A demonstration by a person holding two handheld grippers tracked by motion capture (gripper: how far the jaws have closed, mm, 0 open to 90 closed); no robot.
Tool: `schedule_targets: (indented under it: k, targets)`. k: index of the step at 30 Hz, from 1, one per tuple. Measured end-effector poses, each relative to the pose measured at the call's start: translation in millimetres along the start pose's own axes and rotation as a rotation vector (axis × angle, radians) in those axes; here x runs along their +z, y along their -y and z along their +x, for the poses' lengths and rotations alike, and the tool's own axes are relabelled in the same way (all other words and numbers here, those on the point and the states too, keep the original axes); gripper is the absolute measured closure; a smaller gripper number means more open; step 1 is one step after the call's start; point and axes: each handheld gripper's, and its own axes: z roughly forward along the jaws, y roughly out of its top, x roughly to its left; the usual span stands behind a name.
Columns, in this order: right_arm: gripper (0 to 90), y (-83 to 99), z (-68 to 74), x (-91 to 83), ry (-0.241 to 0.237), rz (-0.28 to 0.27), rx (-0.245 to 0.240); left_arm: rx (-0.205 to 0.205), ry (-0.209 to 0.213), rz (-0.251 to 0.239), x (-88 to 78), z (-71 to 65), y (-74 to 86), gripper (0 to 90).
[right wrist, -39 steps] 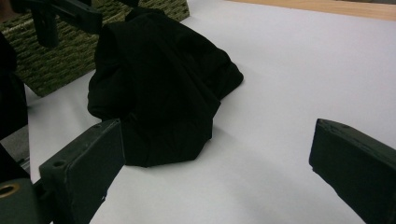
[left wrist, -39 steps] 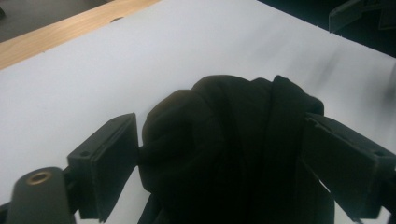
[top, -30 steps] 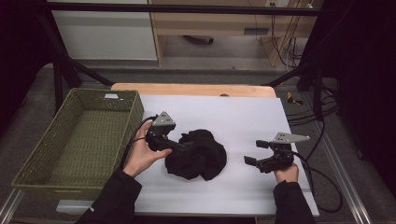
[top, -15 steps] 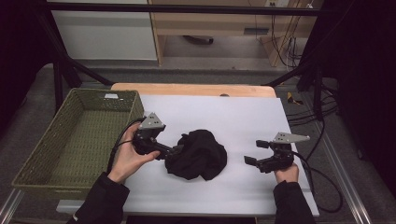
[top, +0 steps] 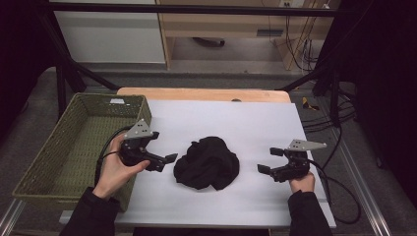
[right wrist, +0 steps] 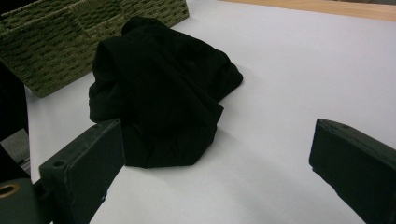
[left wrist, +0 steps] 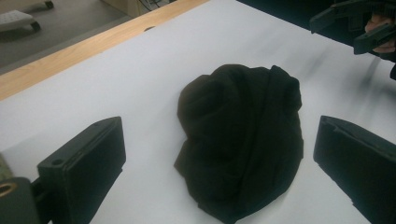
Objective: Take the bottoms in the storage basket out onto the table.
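On my white-covered table (top: pixel 255 123) the crumpled black cloth (top: pixel 207 163) lies mid-surface, between my grippers. My left gripper (top: pixel 160 152) sits just beside it, jaws released; my right gripper (top: pixel 269 160) waits apart, likewise spread. A woven green basket (top: pixel 74 142) stands left.

At the centre of the frame, the crumpled black cloth bundle (top: pixel 207 163) looks soft and matt, its folds swallowing the light with no sheen. It lies on a smooth white table sheet (top: pixel 236 123), paper-like and flat, with a faint dull glow. Along the upper edge of that sheet a strip of pale bare wood tabletop edge (top: pixel 201 93) shows, lightly satin. At the left, the olive-green woven wicker basket (top: pixel 59 147) is rough and ribbed, dry-looking. The left gripper (top: pixel 164 163) and the right gripper (top: pixel 268 160) have matt black hard plastic jaws, slightly grainy, each topped by a grey plate of dull metal look.
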Motion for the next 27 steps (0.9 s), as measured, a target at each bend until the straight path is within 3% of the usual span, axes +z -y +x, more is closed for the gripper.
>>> schedule_targets:
  k: [14,27]
  targets:
    - [4.0,-0.1,-0.1,-0.4,0.000,0.000,0.000,-0.030,-0.063,-0.017,-28.7,22.6,23.2,2.6]
    - [4.0,0.0,0.1,-0.3,-0.001,-0.001,0.000,-0.079,-0.117,-0.006,-41.5,42.6,51.6,2.6]
